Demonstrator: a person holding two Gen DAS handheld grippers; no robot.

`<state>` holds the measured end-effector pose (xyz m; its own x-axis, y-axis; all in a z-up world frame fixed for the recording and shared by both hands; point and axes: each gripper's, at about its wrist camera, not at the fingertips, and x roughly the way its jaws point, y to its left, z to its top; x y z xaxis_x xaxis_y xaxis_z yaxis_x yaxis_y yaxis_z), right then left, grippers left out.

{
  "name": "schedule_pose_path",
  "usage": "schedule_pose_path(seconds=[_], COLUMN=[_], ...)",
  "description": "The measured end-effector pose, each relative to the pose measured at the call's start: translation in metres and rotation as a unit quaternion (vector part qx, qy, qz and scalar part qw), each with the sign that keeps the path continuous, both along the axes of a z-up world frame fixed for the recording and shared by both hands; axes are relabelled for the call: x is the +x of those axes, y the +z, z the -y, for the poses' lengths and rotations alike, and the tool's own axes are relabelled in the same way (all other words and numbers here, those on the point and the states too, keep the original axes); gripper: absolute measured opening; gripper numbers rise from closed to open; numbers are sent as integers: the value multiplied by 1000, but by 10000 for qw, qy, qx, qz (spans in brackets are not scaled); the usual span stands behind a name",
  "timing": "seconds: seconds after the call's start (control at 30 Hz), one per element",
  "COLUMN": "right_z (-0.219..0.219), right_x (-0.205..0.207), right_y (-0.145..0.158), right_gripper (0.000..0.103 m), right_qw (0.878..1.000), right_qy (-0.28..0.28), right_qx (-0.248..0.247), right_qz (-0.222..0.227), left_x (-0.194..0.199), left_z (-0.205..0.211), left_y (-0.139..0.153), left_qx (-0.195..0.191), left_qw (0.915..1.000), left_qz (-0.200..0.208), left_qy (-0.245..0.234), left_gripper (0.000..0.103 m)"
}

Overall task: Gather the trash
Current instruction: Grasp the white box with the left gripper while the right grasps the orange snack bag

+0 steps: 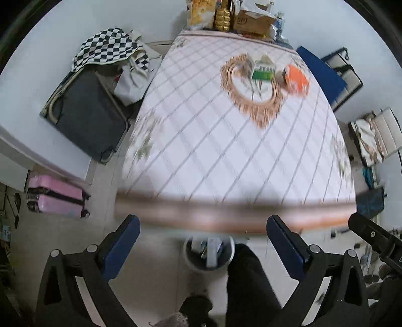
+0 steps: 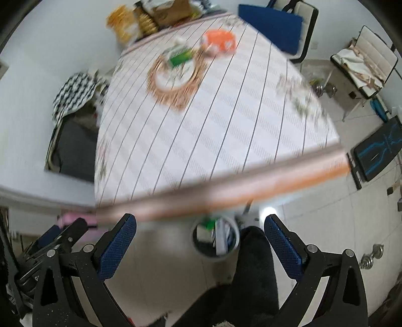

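Both views are motion-blurred and look down from above the table (image 1: 201,156) (image 2: 201,130). A green and white carton (image 1: 262,71) (image 2: 181,56) and an orange packet (image 1: 296,79) (image 2: 221,42) lie near the table's far end by a brown wreath print. On the floor under the near edge stands a grey trash bin (image 1: 193,264) (image 2: 201,249) with wrappers inside. My left gripper (image 1: 203,246) is open and holds nothing. Above the bin, my right gripper (image 2: 201,241) is open and holds nothing too. The right gripper's body (image 1: 371,236) shows at the left view's right edge.
A person's dark trouser leg (image 1: 248,281) (image 2: 251,271) stands beside the bin. Left of the table are a dark suitcase (image 1: 85,113), a checkered cloth (image 1: 105,47) and a pink suitcase (image 1: 55,198). Chairs (image 2: 364,70) and a blue bag (image 2: 271,25) stand right. Boxes (image 1: 253,20) crowd the far end.
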<state>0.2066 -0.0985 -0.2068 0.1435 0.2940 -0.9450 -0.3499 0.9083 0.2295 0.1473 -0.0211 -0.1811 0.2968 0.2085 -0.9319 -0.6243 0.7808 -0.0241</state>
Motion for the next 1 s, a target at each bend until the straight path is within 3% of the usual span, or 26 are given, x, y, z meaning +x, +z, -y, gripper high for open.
schedule_pose_path(seconds=[0.1,0.23,0.4,0.53,0.67,0.87,1.0], right_z=[-13,-45,-77,-97,-115,-153,-170], right_x=[71,196,347,439,490,524,529], right_y=[-2,-16,-51,-83,-111,-148,-169], right_gripper=[103,103,103,103,103,103,102], right_qw=[9999,9995,9969,9942,9928,9925,9922], right_qy=[-132,-311,-713,-917,-948,-760,-656], right_qx=[-12,-17,-79,-225,-273,-283,-401], right_qz=[24,-44,-321,-508,-684,-909,-980], left_x=[73,166,298,379,432,457,448], left_z=[-25,-63,-107,-121,-131,-153,-165], left_y=[8,15,4,-17,-60,-123,-146], left_qx=[-84,-414,-1094,-1194,-1128,-1280,-1475], left_qw=[9999,9983,9923,9916,9902,9798,9764], left_qz=[51,140,128,-142,-753,-1427,-1379], left_qy=[124,393,568,485,339,577,765], left_gripper=[103,103,103,103,103,102,98])
